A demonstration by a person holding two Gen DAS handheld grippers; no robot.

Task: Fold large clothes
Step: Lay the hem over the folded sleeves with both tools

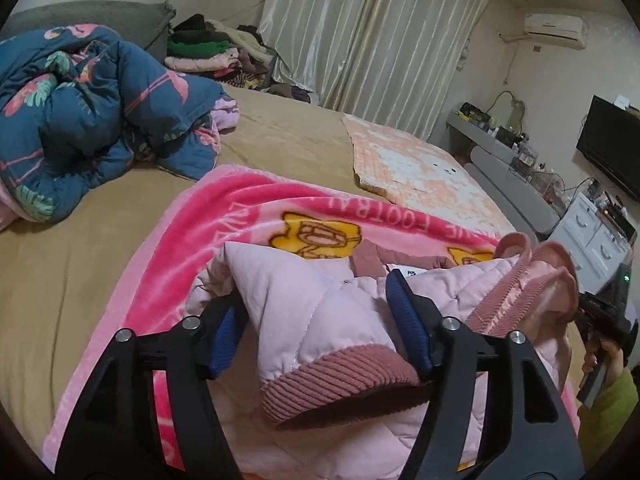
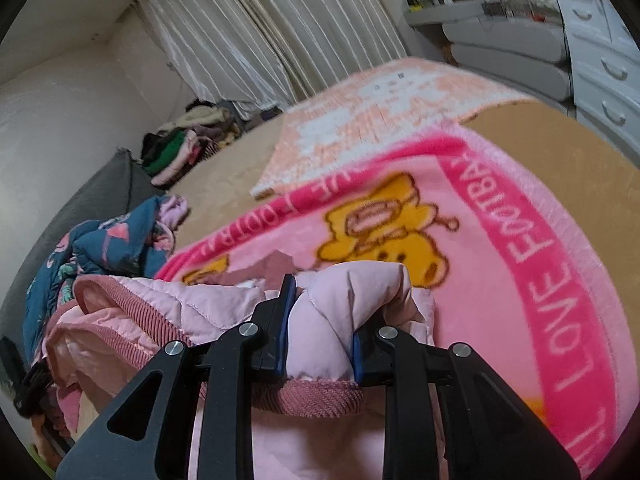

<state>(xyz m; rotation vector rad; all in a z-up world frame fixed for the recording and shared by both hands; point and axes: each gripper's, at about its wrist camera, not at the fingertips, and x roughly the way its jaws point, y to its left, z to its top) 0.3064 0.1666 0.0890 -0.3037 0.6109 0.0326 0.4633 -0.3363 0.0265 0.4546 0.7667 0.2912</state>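
Your left tool (image 1: 320,332) clamps a bunched fold of the pink quilted jacket (image 1: 304,312), just above its ribbed cuff. Your right tool (image 2: 320,332) pinches another fold of the jacket (image 2: 328,320) tight. Jacket sits on the pink blanket (image 1: 192,236), spread over the tan bed (image 1: 72,232). Nearby: blue floral duvet (image 1: 80,112) bunched to the left, peach mat (image 1: 416,172) beyond, clothes pile (image 1: 212,52) by the curtain (image 1: 372,40).
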